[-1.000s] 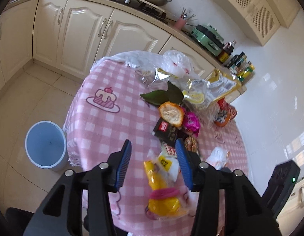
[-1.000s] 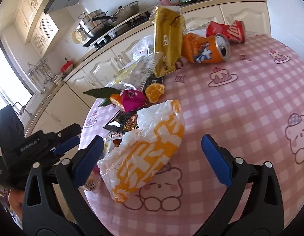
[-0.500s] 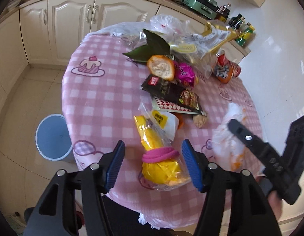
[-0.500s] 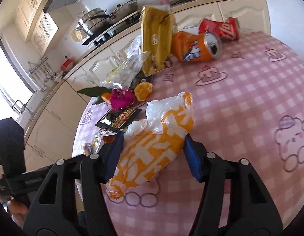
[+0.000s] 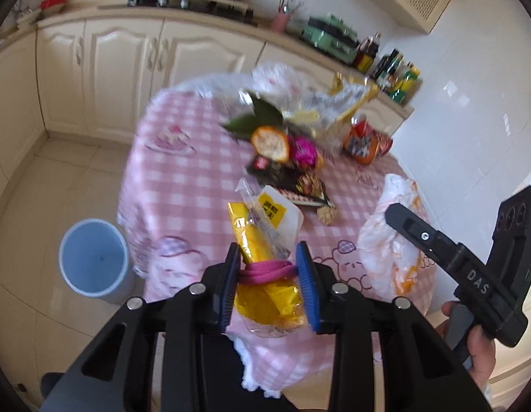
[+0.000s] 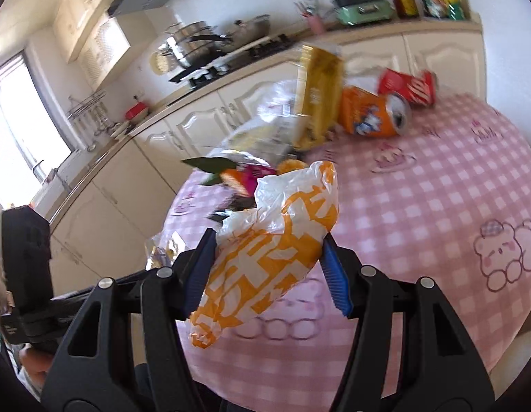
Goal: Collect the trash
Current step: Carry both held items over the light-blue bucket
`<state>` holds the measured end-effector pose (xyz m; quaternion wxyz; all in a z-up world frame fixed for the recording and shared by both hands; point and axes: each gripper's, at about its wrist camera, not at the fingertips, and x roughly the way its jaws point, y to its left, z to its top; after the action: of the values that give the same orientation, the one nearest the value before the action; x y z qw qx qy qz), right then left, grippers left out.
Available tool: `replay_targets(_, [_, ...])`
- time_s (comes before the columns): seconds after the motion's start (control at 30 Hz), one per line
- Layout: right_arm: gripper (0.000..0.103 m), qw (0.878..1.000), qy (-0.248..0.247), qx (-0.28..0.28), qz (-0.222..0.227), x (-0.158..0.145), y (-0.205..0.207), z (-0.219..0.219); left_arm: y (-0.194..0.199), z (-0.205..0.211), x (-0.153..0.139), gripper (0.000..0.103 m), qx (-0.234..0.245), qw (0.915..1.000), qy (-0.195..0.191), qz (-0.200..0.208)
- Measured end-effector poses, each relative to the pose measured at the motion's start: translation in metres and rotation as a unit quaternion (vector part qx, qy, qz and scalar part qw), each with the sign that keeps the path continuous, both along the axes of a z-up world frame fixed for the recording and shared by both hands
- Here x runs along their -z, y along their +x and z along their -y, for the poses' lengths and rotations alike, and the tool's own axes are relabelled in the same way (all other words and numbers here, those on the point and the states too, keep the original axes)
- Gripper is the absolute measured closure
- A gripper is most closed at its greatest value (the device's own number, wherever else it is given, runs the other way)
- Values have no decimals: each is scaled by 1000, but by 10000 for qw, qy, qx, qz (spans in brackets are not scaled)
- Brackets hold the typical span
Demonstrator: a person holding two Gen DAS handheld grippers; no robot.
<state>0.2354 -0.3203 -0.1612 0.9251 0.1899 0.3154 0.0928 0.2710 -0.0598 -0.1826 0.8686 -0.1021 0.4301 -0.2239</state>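
Note:
A yellow snack bag [image 5: 265, 295] tied with a pink band lies at the near edge of the pink checked table [image 5: 183, 185]. My left gripper [image 5: 267, 250] is closing on it, and its blue pads press the band from both sides. In the right wrist view, a crumpled white and orange plastic bag [image 6: 265, 261] is pinched between the pads of my right gripper [image 6: 268, 238] and hangs just above the tablecloth [image 6: 437, 178]. The left wrist view also shows that bag [image 5: 389, 250], at the right.
A blue bin [image 5: 92, 257] stands open on the floor left of the table. Further back lie an orange peel [image 5: 270, 140], a pink wrapper [image 5: 303, 149], a black wrapper [image 5: 279, 175], leaves and clear bags. An orange can [image 6: 371, 116] and a red can [image 6: 409, 86] lie on their sides. Cabinets stand behind.
My left gripper slid over the yellow bag and its jaws narrowed onto it. My right gripper went from wide open to closed on the white and orange bag and rose a little.

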Motion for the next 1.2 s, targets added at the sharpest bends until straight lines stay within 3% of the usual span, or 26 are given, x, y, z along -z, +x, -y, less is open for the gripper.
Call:
replay_targets(0.2, [44,9957,-296,-854,225,-19,16,-80,-10,-68,-10,71,-643,9977,13,196])
replay_targets(0.4, [44,9792,-481,-1955,247,-12,50,-200,-1,-172,18,71,-1761,9843,29,-98])
replay_targets(0.5, [44,9697,-624,-2357,167,3,72,-262,10,-218,39,71,-2196,9751,79,-298])
replay_targets(0.67, [44,9599,-940,-2627,-269,58,124,-340,49,-280,82,71,-2575,9634,69,-741])
replay_targets(0.87, [44,9589,-1674,-2235,-507,110,176,-361,121,-298,140,71,-2412,9621,90,-1267])
replay_targets(1.03, [44,9596,-1862,-2007,-648,135,207,-367,174,-288,175,67,-2293,9626,120,-1436])
replay_targets(1.2, [44,9628,-1817,-1830,-811,157,225,-363,193,-291,192,50,-2515,9556,64,-1536])
